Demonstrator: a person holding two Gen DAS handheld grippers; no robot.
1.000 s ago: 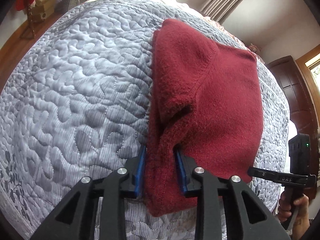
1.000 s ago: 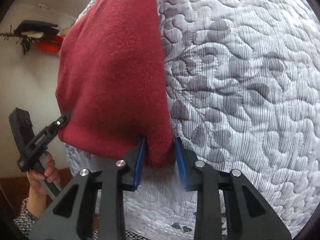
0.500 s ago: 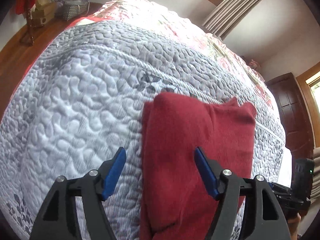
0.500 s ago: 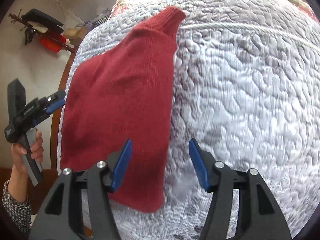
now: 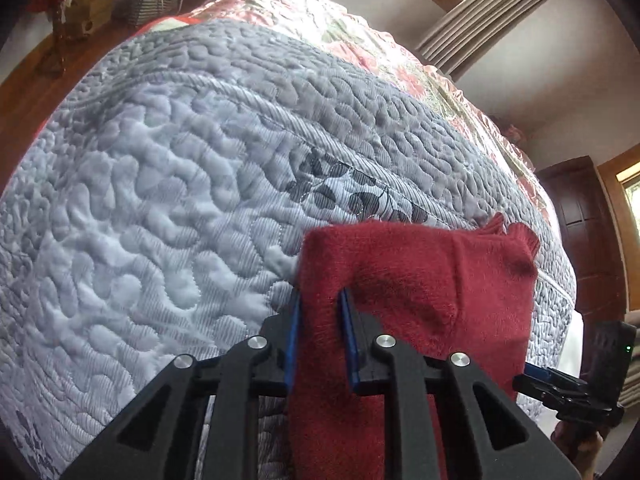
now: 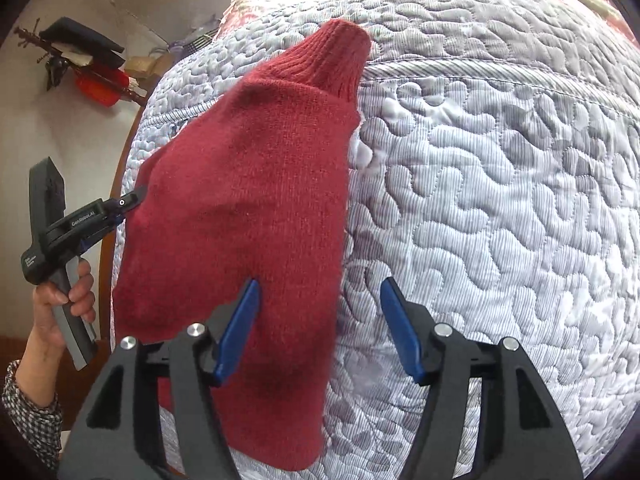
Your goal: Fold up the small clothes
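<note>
My left hand-held gripper [image 5: 318, 312] was clamped on an edge of the red sweater [image 6: 248, 208], which lay on the bed [image 6: 500, 200]. My right hand-held gripper [image 6: 320, 326] stood open above the sweater's near edge, gripping nothing.

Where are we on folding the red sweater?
Partly done: the red sweater lies on the quilt as a narrow folded strip. In hand: the left gripper is clamped on a raised fold at its near edge; the right gripper hangs open over it. Left: a further fold, probably, then release.
</note>
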